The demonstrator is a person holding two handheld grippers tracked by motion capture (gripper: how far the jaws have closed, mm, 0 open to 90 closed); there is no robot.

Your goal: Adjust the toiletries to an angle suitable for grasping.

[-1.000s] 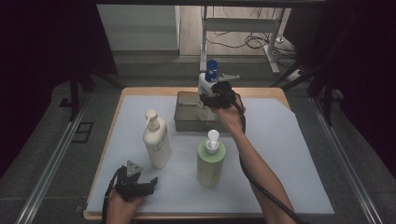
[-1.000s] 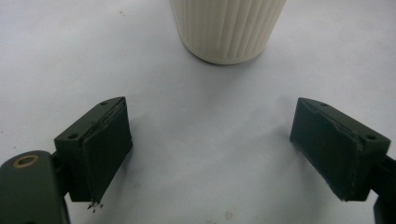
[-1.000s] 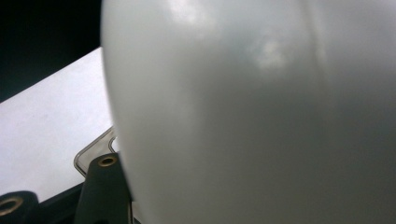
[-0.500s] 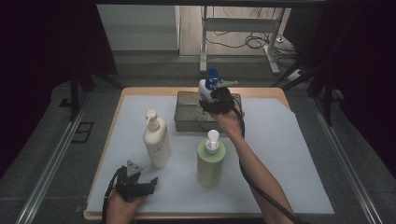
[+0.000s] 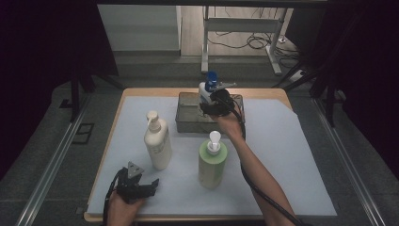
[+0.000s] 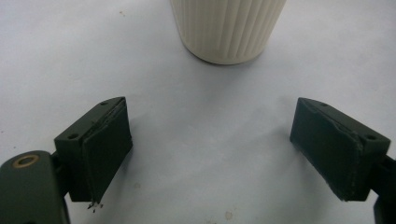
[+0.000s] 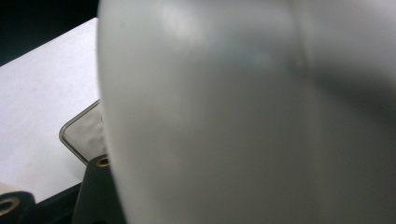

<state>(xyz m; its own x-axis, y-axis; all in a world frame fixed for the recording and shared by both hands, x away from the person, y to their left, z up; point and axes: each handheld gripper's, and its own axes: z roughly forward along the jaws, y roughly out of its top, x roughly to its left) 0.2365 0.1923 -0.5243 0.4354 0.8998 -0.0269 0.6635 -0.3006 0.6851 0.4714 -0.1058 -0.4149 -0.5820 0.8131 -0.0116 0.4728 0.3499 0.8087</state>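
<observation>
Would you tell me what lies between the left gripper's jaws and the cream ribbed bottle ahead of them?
Nothing: in the left gripper view, only bare white table cover separates the open left gripper from the cream bottle.

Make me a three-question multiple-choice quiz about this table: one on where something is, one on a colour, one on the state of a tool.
1. Where is the white bottle with the blue top?
A. over the clear tray
B. lying at the table's near edge
C. on the floor

2. What colour is the pump bottle nearest the person's right forearm?
A. red
B. green
C. black

3. How do the left gripper's jaws stand?
A. clamped on a bottle
B. shut on nothing
C. wide apart, nothing between

Answers: 1 A, the right gripper holds it above the tray. 2 B, its body is pale green. 3 C, bare paper shows between the jaws.
</observation>
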